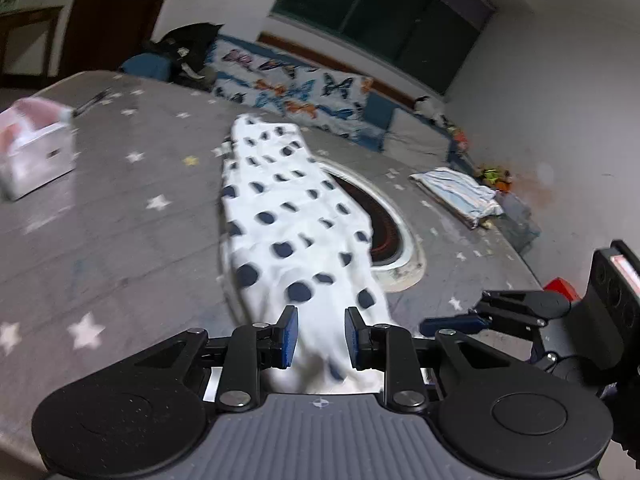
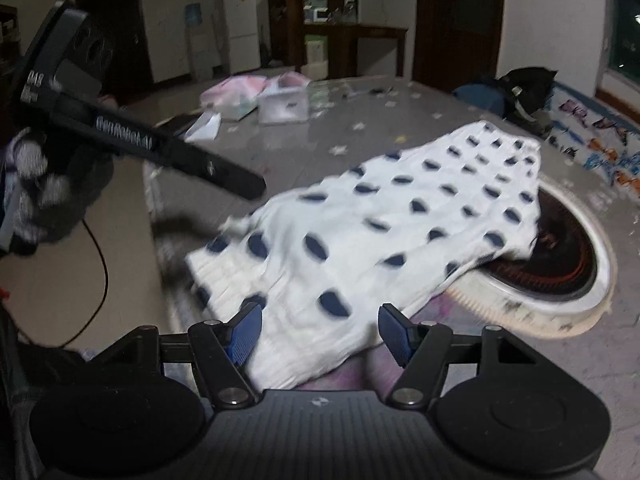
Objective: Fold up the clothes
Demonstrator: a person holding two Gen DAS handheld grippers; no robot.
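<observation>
So the white garment with navy dots [image 1: 292,216] is stretched out long across the grey star-print table [image 1: 120,208], its far side draped over the round burner [image 2: 568,264] set in the tabletop. Left gripper [image 1: 321,334] has its blue pads spread with the near end of the cloth running between them, not pinched. Right gripper [image 2: 320,332] is wide apart too, cloth edge lying between its fingers.

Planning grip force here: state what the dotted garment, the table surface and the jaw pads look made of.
Dotted garment: soft woven or knit cloth, matte, ribbed and wrinkled. Table: probably glossy plastic or oilcloth cover, star print, showing reflections. Pads: blue, finely textured, likely rubber.
</observation>
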